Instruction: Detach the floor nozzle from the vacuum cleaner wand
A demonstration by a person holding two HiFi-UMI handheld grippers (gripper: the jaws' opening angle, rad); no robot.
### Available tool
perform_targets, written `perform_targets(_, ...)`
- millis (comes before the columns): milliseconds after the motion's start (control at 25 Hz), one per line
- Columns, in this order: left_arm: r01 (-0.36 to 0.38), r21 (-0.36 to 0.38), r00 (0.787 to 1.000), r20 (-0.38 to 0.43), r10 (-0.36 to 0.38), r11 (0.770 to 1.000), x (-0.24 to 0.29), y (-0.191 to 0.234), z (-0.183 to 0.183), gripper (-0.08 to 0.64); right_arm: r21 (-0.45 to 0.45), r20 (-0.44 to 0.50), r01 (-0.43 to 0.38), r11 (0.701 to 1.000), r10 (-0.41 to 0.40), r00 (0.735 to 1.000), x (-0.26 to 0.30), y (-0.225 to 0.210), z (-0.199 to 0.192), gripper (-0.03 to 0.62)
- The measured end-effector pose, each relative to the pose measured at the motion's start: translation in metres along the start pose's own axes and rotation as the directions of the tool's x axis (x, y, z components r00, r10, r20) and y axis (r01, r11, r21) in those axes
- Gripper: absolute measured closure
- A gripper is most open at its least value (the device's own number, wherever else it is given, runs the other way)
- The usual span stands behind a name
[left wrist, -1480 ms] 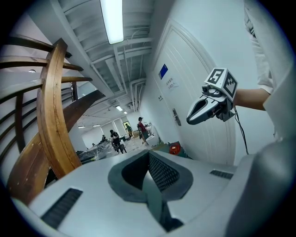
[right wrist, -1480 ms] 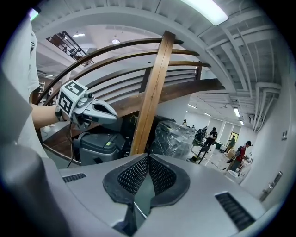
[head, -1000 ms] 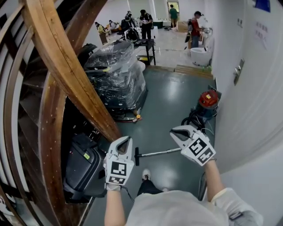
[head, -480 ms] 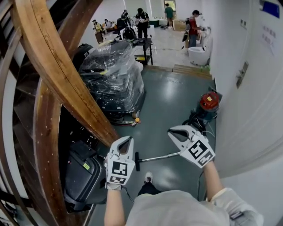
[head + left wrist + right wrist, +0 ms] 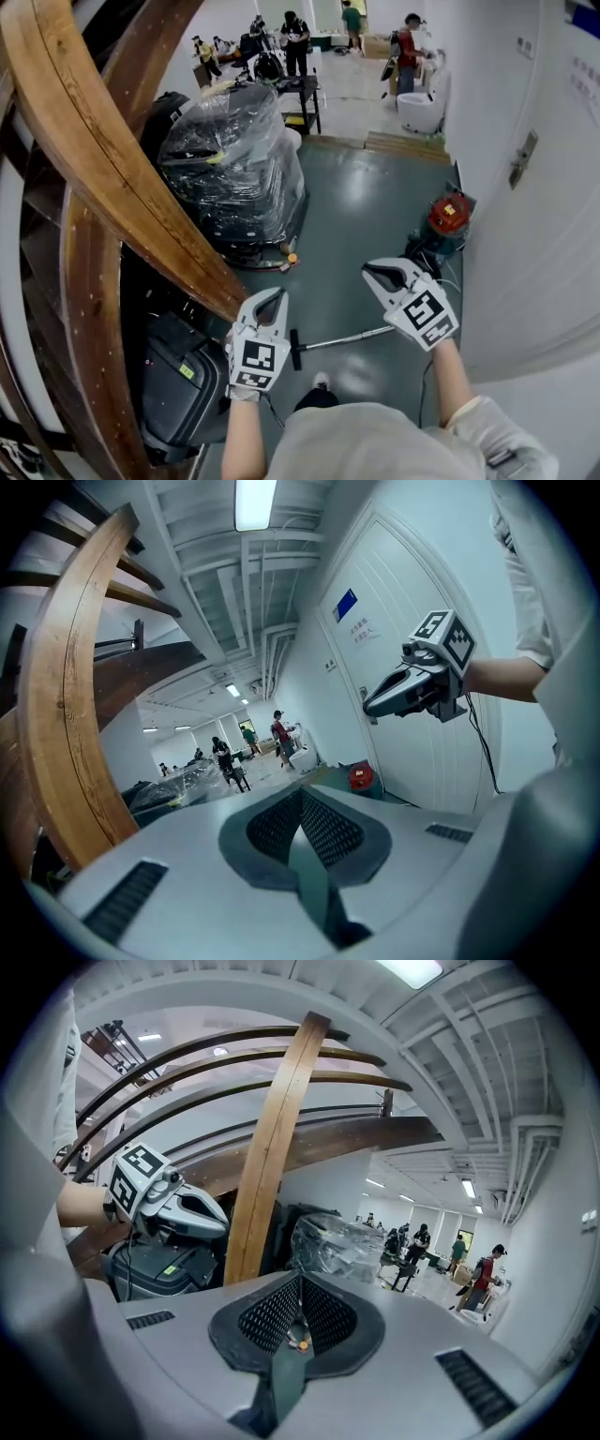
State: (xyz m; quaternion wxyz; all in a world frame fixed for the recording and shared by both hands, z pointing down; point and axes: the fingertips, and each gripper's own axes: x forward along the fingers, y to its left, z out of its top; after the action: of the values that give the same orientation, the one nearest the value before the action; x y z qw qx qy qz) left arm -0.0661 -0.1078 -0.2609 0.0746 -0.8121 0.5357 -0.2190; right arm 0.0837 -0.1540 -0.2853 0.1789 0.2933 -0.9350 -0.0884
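The vacuum wand (image 5: 345,337) lies flat on the green floor below and between my two hands. Its black floor nozzle (image 5: 295,349) is at the wand's left end. The red vacuum cleaner (image 5: 448,216) stands further off by the right wall, also seen small in the left gripper view as the red vacuum cleaner (image 5: 361,776). My left gripper (image 5: 275,294) is held in the air above the nozzle, shut and empty. My right gripper (image 5: 367,271) hovers above the wand's far end, shut and empty as well. Neither touches the wand.
A curved wooden stair beam (image 5: 122,178) fills the left side. A plastic-wrapped machine (image 5: 230,159) stands ahead on the left, a black machine (image 5: 183,380) under the stairs. White wall and door (image 5: 534,187) close the right. People (image 5: 408,42) stand far back.
I have walked forward along the corridor: the wrapped machine and the red vacuum are nearer, and the wand sits lower in view. Both grippers travelled along, still shut.
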Motion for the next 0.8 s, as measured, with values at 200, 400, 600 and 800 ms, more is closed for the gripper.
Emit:
perform_targets(200,-0.004,-0.012,1.000,-0.011,0.004,1.000,0.013,0.009,-0.006,0.560,0.012,-0.016,0.024,1.000,-0.024,1.000,0.016,-0.014,-0.005,0.561)
perform_targets(400,-0.010,-0.014,1.000,-0.006,0.010,1.000,0.018,0.010,-0.012,0.560,0.010,-0.022,0.037,0.999,-0.037,0.999,0.022,-0.015,-0.013,0.561)
perform_targets(600,-0.017,-0.001,1.000,-0.002,0.017,1.000,0.020,0.009,-0.019,0.560,0.006,-0.042,0.032,0.999,-0.032,0.999,0.024,-0.010,-0.029,0.561)
perform_targets(800,-0.028,0.002,1.000,-0.007,0.028,1.000,0.023,0.009,-0.036,0.560,-0.005,-0.037,0.029,1.000,-0.029,0.999,0.028,-0.004,-0.043,0.561)
